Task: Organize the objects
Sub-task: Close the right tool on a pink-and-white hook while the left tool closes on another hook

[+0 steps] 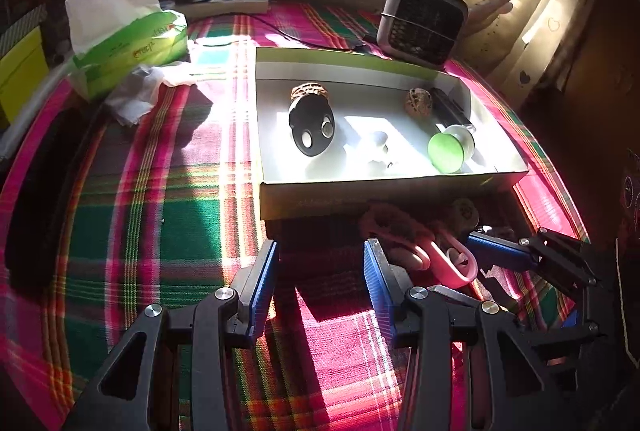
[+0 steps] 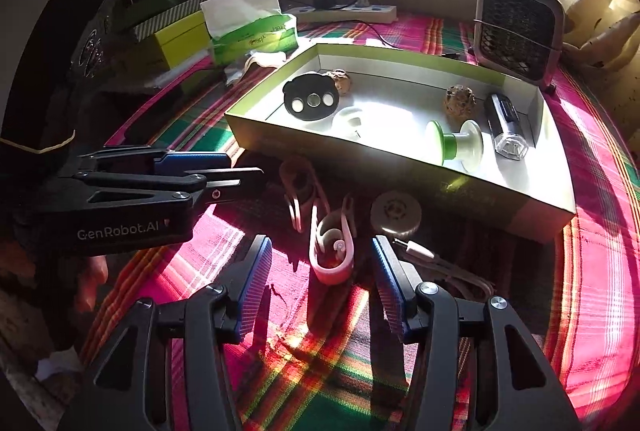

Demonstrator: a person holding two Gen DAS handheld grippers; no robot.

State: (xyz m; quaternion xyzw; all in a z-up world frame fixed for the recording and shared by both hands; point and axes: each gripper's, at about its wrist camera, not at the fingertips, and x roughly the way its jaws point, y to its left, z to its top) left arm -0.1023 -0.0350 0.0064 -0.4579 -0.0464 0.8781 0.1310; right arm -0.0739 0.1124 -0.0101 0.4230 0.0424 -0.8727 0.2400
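Right gripper (image 2: 320, 283) open over the plaid cloth (image 2: 592, 271), pink clip (image 2: 332, 255) between its fingers, round disc (image 2: 395, 215) and white cable (image 2: 440, 263) just beside, open box (image 2: 400, 155) behind near the cloth's far edge, left gripper (image 2: 236, 173) at left.

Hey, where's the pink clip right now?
In the right wrist view, the pink clip lies on the plaid cloth outside the box, between the open right hand-held gripper fingers.
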